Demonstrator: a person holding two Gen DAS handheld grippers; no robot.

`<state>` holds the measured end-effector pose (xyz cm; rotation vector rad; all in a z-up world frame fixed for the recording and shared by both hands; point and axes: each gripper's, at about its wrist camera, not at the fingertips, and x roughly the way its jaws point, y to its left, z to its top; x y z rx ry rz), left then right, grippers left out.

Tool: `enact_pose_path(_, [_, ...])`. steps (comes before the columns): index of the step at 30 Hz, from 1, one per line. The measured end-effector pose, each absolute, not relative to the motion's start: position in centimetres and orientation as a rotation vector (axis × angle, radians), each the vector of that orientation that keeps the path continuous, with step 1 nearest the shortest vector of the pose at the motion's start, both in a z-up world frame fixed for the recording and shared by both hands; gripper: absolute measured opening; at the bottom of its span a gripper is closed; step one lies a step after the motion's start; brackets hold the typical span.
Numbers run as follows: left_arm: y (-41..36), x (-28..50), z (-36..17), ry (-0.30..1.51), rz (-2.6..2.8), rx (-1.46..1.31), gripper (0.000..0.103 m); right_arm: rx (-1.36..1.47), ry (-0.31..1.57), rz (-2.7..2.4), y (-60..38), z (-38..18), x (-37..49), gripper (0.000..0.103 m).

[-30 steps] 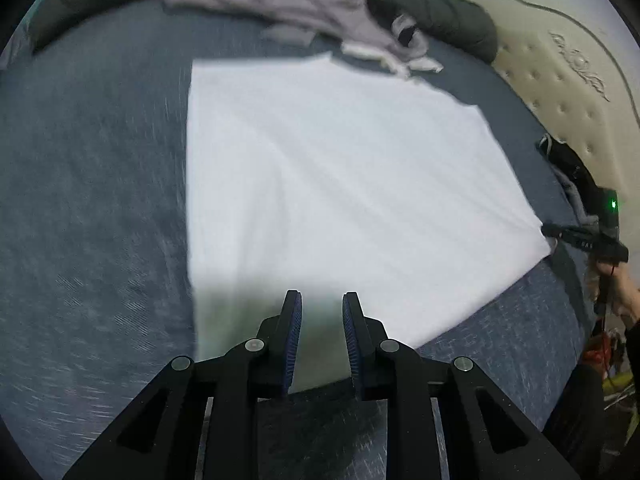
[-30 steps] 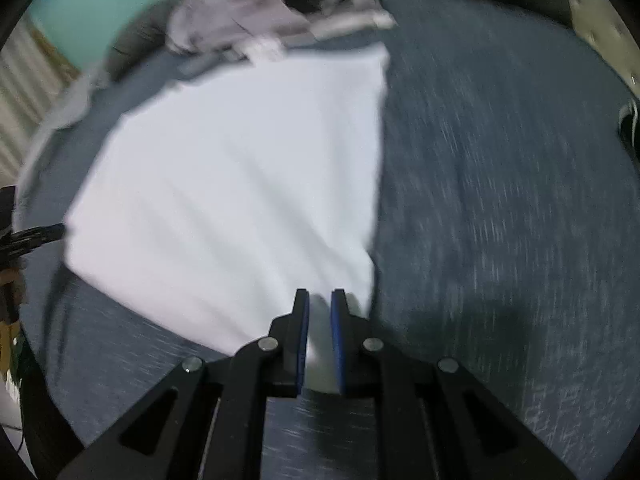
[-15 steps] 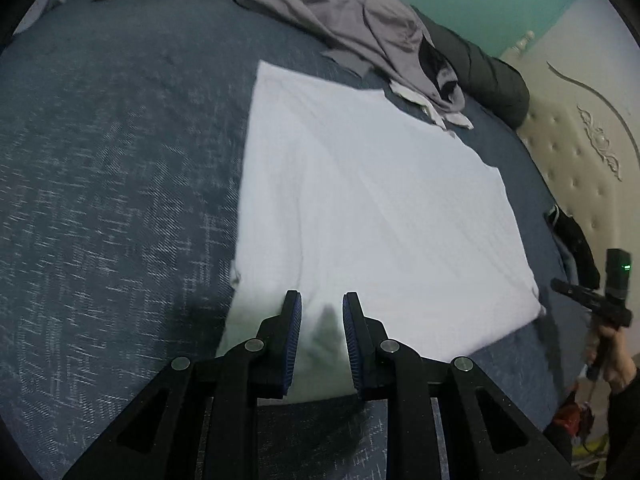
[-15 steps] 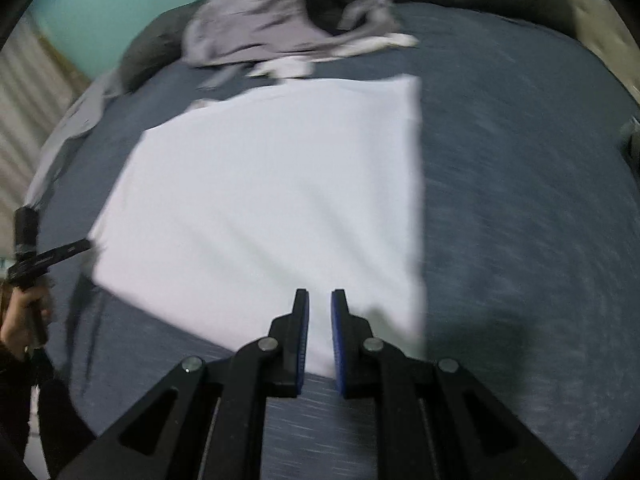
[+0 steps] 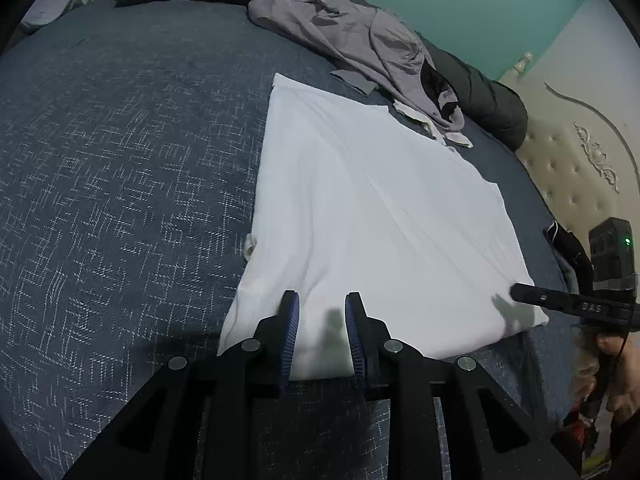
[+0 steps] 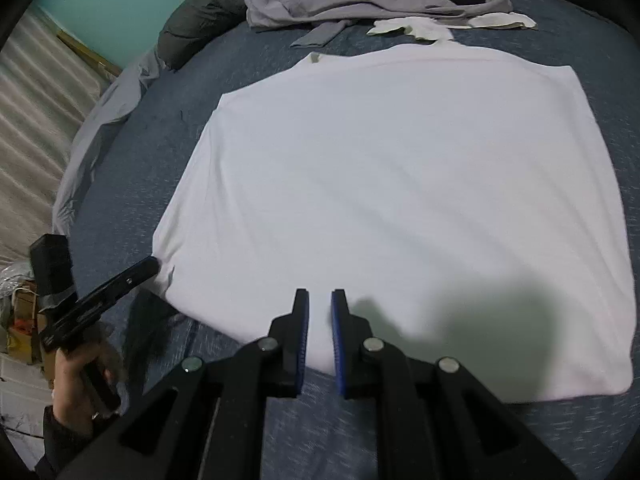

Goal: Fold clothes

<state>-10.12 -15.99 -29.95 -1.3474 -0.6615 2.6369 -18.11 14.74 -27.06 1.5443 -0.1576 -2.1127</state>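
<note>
Lighting: dim, cool indoor. Dark shadows on white garment [image 6: 392, 184] nr bottom, both views. Fisheye: strong edge curvature, black corner vignette. Focus: mostly sharp; slight motion blur on bed [image 6: 600, 432], right wrist view.

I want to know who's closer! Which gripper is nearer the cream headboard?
Right. The right gripper is at the white shirt's corner on the headboard's side; the left gripper, jaws opening on nothing, is at the opposite corner.
</note>
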Motion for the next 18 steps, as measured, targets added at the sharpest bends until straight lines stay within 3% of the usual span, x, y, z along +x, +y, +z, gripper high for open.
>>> enact_pose_path(9, [-16.9, -9.3, -29.3, -0.681, 2.633, -1.284, 0.032, 1.651, -0.155, -2.128, 13.3, -30.6, -16.0, 0.01])
enact_pose_path(18, [-17.2, -9.0, -28.7, -0.71, 2.631, -1.25, 0.034, 1.636, -0.14, -2.197, 13.4, -28.9, -15.4, 0.01])
